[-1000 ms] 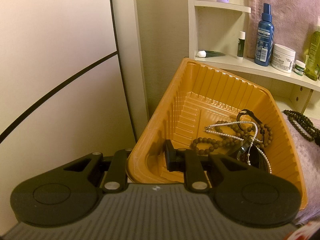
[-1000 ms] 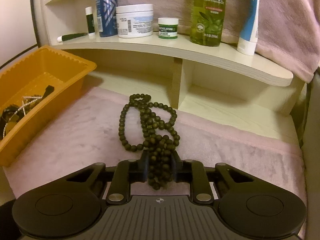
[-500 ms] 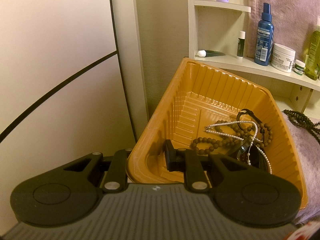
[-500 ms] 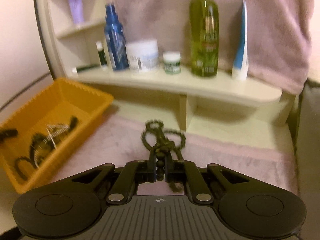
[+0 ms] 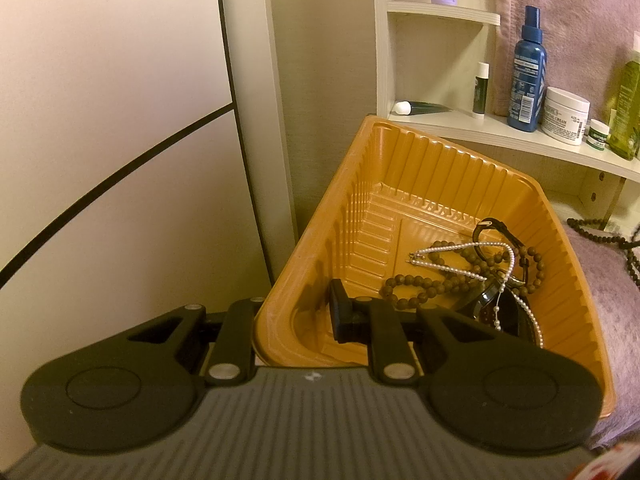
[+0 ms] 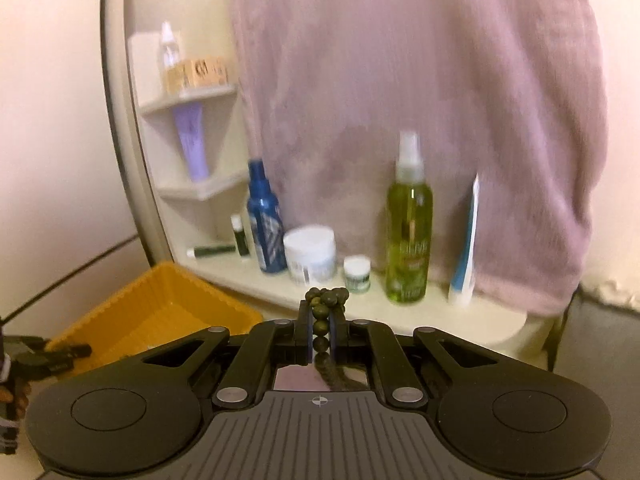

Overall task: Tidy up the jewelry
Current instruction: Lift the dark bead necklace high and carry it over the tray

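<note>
From the left wrist view, I saw my left gripper (image 5: 298, 320) with its jaws clamped on the near wall of the orange tray (image 5: 448, 168), one jaw outside the wall and one jaw inside. Beyond the inner jaw and a little to its right, jewelry lay on the tray floor: a brown bead bracelet (image 5: 416, 286), a thin pearl necklace (image 5: 468, 246) across it, and a black watch (image 5: 500, 300) partly under both. Further right of the jaws, past the tray's right wall, a part of the dark bead necklace (image 5: 600, 228) showed above the pink cloth (image 5: 608, 280). Behind the tray stood a shelf (image 5: 500, 136) with a blue spray bottle (image 5: 526, 68) and a white cream jar (image 5: 566, 116).

From the right wrist view, which was blurred, my right gripper (image 6: 320, 328) had its jaws together on the dark bead necklace (image 6: 326, 300). A bunch of beads sat just above the jaw tips, a row of beads ran down between the jaws, and the rest hung below them, mostly hidden. The orange tray (image 6: 160, 304) was below and left of the jaws, well apart from them. At the far left edge the other gripper touched the tray. Beyond the jaws I saw the shelf (image 6: 400, 308) with a green bottle (image 6: 408, 232) and a hanging pink towel (image 6: 420, 100).
</note>
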`<state>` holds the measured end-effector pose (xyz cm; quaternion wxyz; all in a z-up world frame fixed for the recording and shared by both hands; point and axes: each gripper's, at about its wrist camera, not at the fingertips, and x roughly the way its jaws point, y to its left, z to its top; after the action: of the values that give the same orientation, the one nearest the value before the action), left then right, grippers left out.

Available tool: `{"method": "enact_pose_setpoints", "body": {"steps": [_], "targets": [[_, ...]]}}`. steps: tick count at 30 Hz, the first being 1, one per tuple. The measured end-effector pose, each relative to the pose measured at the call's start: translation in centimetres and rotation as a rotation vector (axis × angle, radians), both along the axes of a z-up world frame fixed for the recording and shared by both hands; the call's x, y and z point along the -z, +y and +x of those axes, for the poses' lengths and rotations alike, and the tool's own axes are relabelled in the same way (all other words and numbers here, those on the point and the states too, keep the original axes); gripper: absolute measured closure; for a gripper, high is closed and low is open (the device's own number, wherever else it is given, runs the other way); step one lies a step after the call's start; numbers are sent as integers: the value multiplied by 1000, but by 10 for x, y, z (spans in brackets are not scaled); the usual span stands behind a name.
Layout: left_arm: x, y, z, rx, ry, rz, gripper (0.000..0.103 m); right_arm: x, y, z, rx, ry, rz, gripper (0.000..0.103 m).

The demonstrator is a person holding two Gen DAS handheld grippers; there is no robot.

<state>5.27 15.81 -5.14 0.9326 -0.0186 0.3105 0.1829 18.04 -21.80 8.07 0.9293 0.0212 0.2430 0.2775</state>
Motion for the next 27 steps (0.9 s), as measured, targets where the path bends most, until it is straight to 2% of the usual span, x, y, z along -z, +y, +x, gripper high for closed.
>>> {"method": "enact_pose_setpoints", "body": {"steps": [13, 27], "targets": [[0, 1, 0, 2, 2, -3, 86, -73, -10, -9, -39, -84, 17, 96], [-1, 1, -1, 2, 2, -7, 86, -153, 1, -10, -145, -222, 3, 96]]}}
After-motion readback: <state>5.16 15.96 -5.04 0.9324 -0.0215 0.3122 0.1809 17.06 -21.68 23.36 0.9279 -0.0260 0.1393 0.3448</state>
